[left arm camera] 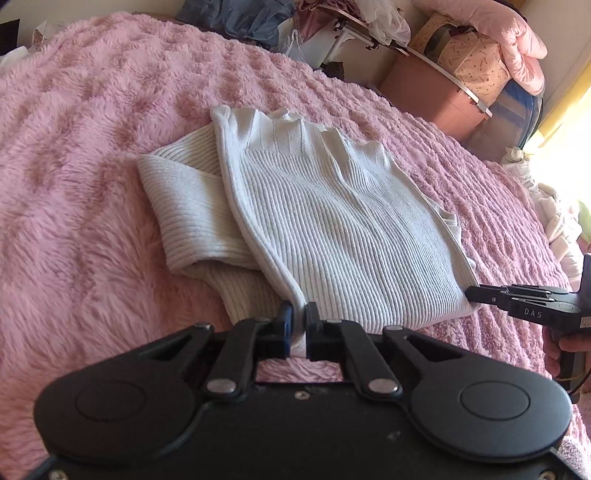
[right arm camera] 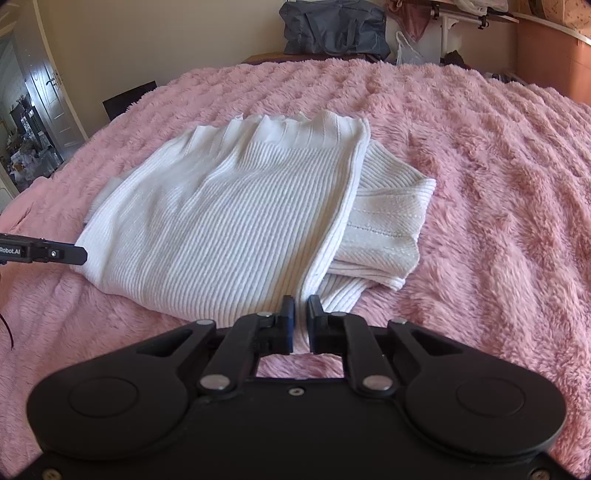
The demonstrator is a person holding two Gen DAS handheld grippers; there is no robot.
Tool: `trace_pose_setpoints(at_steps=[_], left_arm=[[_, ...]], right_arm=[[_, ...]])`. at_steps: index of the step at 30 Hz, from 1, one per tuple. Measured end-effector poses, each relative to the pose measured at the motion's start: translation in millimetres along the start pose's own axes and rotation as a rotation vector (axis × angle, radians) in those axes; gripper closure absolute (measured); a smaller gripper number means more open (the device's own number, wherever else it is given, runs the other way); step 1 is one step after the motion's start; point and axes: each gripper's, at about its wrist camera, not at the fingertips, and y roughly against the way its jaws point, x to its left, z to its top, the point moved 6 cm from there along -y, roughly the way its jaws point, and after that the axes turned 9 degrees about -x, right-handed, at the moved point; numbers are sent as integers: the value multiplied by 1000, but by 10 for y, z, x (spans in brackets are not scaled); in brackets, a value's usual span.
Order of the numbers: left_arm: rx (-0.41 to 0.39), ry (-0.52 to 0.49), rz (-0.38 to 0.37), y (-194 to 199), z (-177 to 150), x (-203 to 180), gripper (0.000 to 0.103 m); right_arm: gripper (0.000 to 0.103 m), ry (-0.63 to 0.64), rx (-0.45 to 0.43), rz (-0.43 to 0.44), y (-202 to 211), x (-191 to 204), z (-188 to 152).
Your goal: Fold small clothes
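White ribbed sweater (left arm camera: 314, 221), partly folded, centre frame on pink fluffy bed cover (left arm camera: 92, 147). Left gripper (left arm camera: 298, 317) and right gripper (right arm camera: 301, 314) (both views) pinching its near hem corners.

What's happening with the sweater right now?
Left tool shut on white ribbed knit sweater. Right tool shut on it too. Sweater half-folded on fluffy pink blanket. Nothing blocking.

Domestic bedroom. A bed (right arm camera: 480, 155) covered with a pink fluffy blanket (left arm camera: 92, 147) lies ahead of the fingers. Beyond it: a dark duffel bag (right arm camera: 332, 29), storage boxes (left arm camera: 432, 92), piled bedding (left arm camera: 517, 40), a panelled door (right arm camera: 55, 99).
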Motion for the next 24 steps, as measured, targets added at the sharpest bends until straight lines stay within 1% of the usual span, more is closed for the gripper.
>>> trace_pose_setpoints(at_steps=[4, 8, 11, 15, 19, 21, 22, 23, 24], left_arm=[[-19, 32, 20, 114, 26, 74, 100], [-29, 33, 48, 255, 46, 160, 100], [2, 45, 73, 207, -23, 279, 100], [59, 23, 116, 24, -183, 369, 100], [71, 39, 117, -56, -226, 408, 100], [70, 29, 108, -30, -200, 380, 100], [67, 28, 103, -6, -178, 362, 98], [64, 29, 96, 20, -151, 335, 97], [56, 28, 87, 61, -124, 313, 95]], right_arm=[[96, -39, -10, -5, 63, -71, 41], [96, -58, -36, -15, 159, -112, 93], [96, -73, -17, -21, 113, -155, 41], [96, -103, 19, -39, -25, -215, -114], [96, -136, 19, -45, -95, -270, -186], [96, -117, 18, -42, -95, -240, -175], [93, -110, 4, -48, -67, -225, -153], [88, -103, -4, -47, -35, -200, -125], [75, -91, -5, -51, 5, -167, -89]])
